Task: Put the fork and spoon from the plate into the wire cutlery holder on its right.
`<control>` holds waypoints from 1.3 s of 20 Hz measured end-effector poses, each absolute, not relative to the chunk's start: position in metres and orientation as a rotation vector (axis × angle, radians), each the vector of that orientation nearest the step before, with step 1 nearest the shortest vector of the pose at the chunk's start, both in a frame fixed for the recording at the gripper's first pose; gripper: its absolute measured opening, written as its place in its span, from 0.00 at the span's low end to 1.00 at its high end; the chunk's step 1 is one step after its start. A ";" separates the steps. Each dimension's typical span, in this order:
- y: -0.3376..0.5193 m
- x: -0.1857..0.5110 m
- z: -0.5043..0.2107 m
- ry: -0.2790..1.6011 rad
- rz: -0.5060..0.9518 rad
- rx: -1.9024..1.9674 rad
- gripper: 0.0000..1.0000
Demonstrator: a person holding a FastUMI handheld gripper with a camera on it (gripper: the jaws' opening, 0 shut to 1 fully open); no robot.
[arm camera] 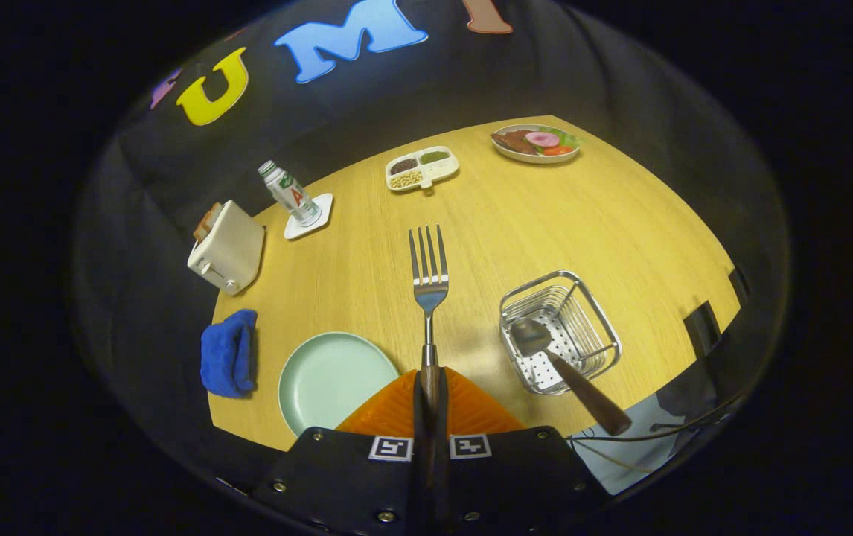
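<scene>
My gripper (430, 387) is shut on the fork (428, 275), its orange fingers (389, 411) pressing the dark handle from both sides. The fork points straight ahead with its tines up, held well above the table. The pale green plate (330, 380) lies below and left of the fingers with nothing on it. To the right of the fingers stands the wire cutlery holder (559, 329). The spoon (564, 368) leans inside it, bowl down on the perforated bottom, wooden handle sticking out over the near rim.
A blue cloth (228, 353) lies left of the plate. Farther left sit a white toaster (227, 247) and a bottle (289, 193) on a white coaster. A divided snack tray (422, 168) and a plate of food (535, 141) stand at the table's far side.
</scene>
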State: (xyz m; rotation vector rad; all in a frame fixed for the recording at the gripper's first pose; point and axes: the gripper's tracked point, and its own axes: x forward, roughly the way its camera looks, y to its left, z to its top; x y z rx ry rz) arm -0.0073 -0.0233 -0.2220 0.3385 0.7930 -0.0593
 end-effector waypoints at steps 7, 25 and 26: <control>-0.066 -0.033 -0.230 0.820 -0.140 0.401 0.04; -0.069 -0.063 -0.260 0.959 -0.143 0.451 0.04; -0.070 -0.065 -0.261 0.964 -0.146 0.454 0.04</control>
